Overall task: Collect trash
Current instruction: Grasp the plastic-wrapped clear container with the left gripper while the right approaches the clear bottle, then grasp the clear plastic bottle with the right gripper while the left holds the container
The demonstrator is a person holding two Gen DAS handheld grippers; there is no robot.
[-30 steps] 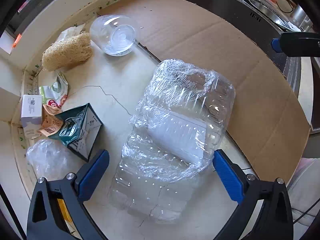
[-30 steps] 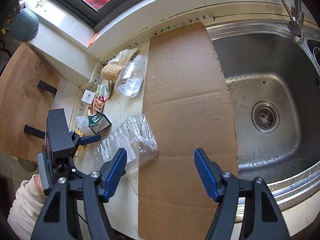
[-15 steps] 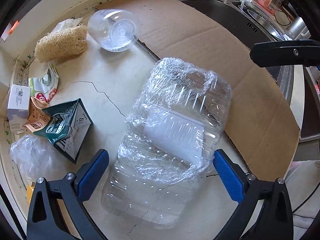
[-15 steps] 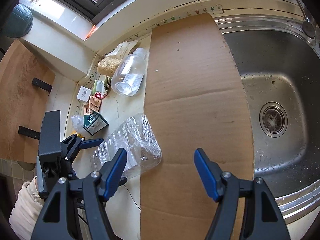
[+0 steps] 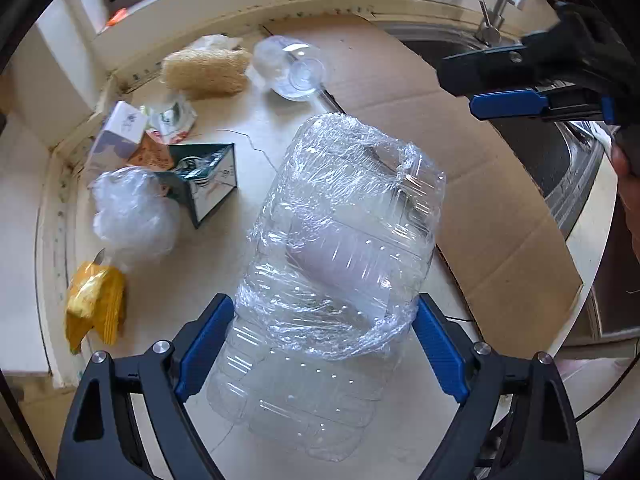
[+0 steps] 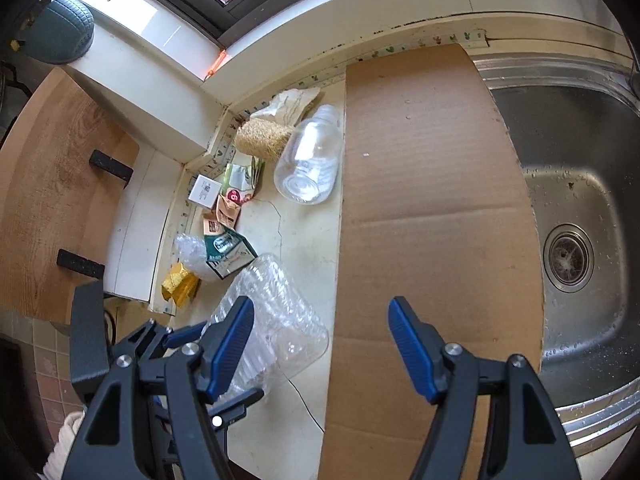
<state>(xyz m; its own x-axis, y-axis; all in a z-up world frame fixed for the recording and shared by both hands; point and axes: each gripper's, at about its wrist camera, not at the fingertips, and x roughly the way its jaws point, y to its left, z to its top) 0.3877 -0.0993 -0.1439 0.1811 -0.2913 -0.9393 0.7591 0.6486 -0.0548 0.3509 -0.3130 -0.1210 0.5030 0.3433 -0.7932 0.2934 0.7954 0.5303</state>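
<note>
A big crushed clear plastic jug wrapped in cling film (image 5: 340,248) lies on the counter; it also shows in the right wrist view (image 6: 280,316). My left gripper (image 5: 320,344) has its blue pads against both sides of the jug near its base. My right gripper (image 6: 320,344) is open and empty, hovering over the cardboard sheet (image 6: 424,208). Other trash lies at the back left: a clear jar (image 5: 292,68), a loofah (image 5: 204,72), a teal carton (image 5: 204,180), a plastic wad (image 5: 132,212), a yellow wrapper (image 5: 94,304), a white box (image 5: 120,132).
The steel sink (image 6: 572,216) lies right of the cardboard, with the tap (image 5: 496,12) behind. A wall and window ledge (image 6: 280,52) bound the counter at the back. A wooden board (image 6: 52,184) stands off the counter's left end.
My left gripper has closed in onto the jug's sides and tilted up, bringing more trash into view. My right gripper has drifted left and back over the cardboard.
</note>
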